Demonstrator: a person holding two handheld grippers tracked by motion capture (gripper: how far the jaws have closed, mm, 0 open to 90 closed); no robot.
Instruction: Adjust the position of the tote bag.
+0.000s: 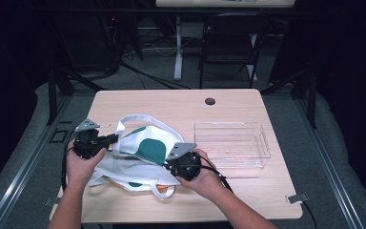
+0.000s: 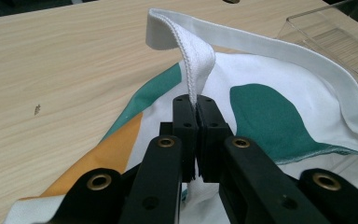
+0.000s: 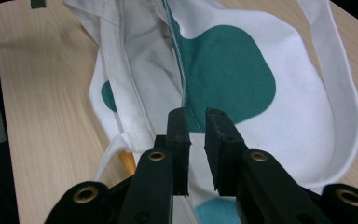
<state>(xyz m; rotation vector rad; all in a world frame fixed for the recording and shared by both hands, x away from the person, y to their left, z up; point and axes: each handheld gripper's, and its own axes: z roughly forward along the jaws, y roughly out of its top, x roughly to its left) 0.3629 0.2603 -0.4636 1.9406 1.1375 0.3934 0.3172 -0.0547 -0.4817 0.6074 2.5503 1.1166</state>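
Note:
A white tote bag (image 1: 145, 157) with teal and orange patches lies crumpled on the left half of the wooden table (image 1: 171, 102). My left gripper (image 2: 195, 105) is shut on one white handle strap (image 2: 196, 60), which loops up and away over the bag (image 2: 270, 107); in the high view this gripper (image 1: 115, 139) sits at the bag's left edge. My right gripper (image 3: 196, 117) hovers over the bag's opening seam beside a teal patch (image 3: 233, 70), its jaws a narrow gap apart with no cloth pinched. In the high view it (image 1: 167, 164) is at the bag's right side.
A clear plastic bin (image 1: 231, 143) stands empty on the right half of the table, its corner also seen from the left gripper (image 2: 335, 37). A cable hole (image 1: 210, 101) is near the far edge. A dark chair (image 1: 231, 43) stands beyond the table.

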